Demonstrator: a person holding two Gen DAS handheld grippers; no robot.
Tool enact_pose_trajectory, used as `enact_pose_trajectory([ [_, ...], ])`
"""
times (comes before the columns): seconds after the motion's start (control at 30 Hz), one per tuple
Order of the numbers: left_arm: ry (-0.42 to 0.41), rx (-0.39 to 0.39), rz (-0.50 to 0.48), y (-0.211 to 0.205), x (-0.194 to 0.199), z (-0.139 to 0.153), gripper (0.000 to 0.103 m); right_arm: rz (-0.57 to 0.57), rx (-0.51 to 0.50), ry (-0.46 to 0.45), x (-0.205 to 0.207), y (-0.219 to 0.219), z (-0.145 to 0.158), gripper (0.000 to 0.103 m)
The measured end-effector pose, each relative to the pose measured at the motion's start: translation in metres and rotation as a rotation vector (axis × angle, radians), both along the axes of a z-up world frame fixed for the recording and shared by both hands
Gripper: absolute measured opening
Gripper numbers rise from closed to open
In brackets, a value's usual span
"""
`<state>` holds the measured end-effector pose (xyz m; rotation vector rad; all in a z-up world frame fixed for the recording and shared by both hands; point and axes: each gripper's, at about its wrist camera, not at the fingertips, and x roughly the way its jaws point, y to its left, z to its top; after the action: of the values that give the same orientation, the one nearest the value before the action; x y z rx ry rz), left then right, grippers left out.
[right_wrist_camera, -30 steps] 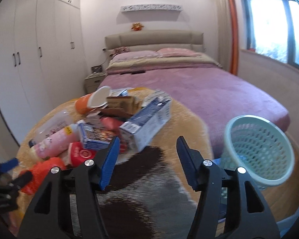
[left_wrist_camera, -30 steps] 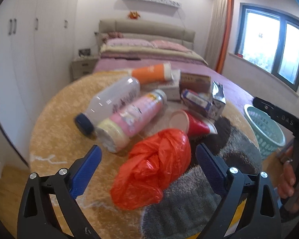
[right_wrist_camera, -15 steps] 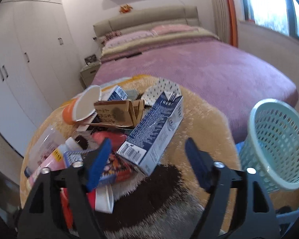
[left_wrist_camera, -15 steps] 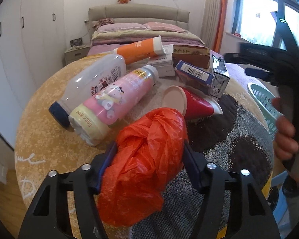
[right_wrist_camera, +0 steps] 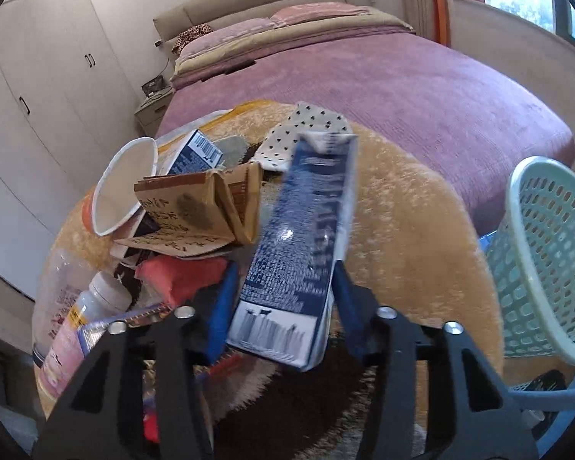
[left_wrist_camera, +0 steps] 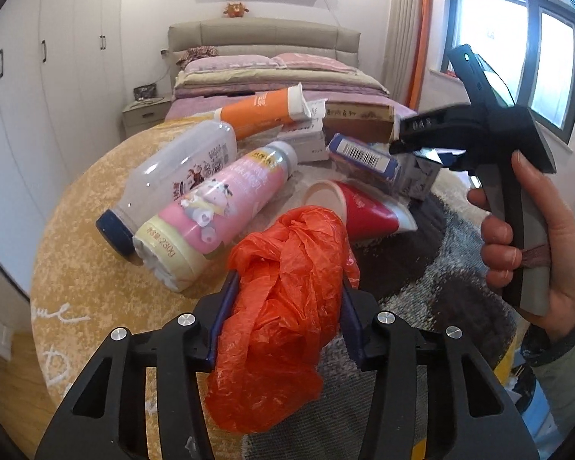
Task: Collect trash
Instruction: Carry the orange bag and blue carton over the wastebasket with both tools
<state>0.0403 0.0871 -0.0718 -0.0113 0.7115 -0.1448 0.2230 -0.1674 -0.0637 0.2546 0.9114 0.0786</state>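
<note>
My left gripper (left_wrist_camera: 287,306) is shut on a crumpled orange plastic bag (left_wrist_camera: 283,306) at the near edge of the trash pile. My right gripper (right_wrist_camera: 283,299) is shut on a blue and white carton (right_wrist_camera: 303,245), tilted upward between the blue pads; it also shows in the left wrist view (left_wrist_camera: 475,130), held by a hand. The pile on the round rug (left_wrist_camera: 88,230) holds a pink bottle (left_wrist_camera: 218,207), a clear bottle (left_wrist_camera: 172,180), a red cup (left_wrist_camera: 360,211), an orange cup (left_wrist_camera: 264,111) and a cardboard box (right_wrist_camera: 203,207).
A pale green mesh basket (right_wrist_camera: 548,253) stands on the floor at the right, beside the rug. A purple bed (right_wrist_camera: 402,69) lies behind the pile. White wardrobes (left_wrist_camera: 27,76) line the left wall. A nightstand (left_wrist_camera: 145,111) sits by the bed.
My left gripper closed on the orange bag. My right gripper moved forward to the blue carton, closed on it and tipped it up from the pile.
</note>
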Motion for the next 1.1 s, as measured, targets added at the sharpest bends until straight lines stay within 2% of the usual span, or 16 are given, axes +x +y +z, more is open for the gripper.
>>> enact_pose_trajectory([
  [0.13,-0.035,-0.015,-0.011,-0.005,-0.004,0.011,0.045,0.029,0.047,0.004,-0.015,-0.019,0.004,0.036],
  [0.37,-0.129,-0.065,-0.055,-0.026,-0.008,0.042,0.044,0.036,0.099,-0.061,-0.052,-0.055,0.022,0.035],
  [0.53,-0.178,-0.059,-0.134,-0.064,0.01,0.063,0.044,-0.046,0.078,-0.151,-0.076,-0.101,0.048,0.035],
  [0.67,-0.197,-0.056,-0.225,-0.113,0.03,0.074,0.044,-0.14,0.062,-0.201,-0.088,-0.149,0.06,0.035],
  [0.87,-0.153,-0.073,-0.373,-0.198,0.069,0.078,0.044,-0.304,0.074,-0.199,-0.104,-0.233,0.056,0.035],
  [1.0,-0.077,-0.109,-0.453,-0.251,0.102,0.066,0.044,-0.378,0.093,-0.144,-0.105,-0.274,0.033,0.035],
  [1.1,0.004,-0.119,-0.504,-0.289,0.126,0.044,0.044,-0.402,0.111,-0.071,-0.099,-0.292,0.006,0.035],
])
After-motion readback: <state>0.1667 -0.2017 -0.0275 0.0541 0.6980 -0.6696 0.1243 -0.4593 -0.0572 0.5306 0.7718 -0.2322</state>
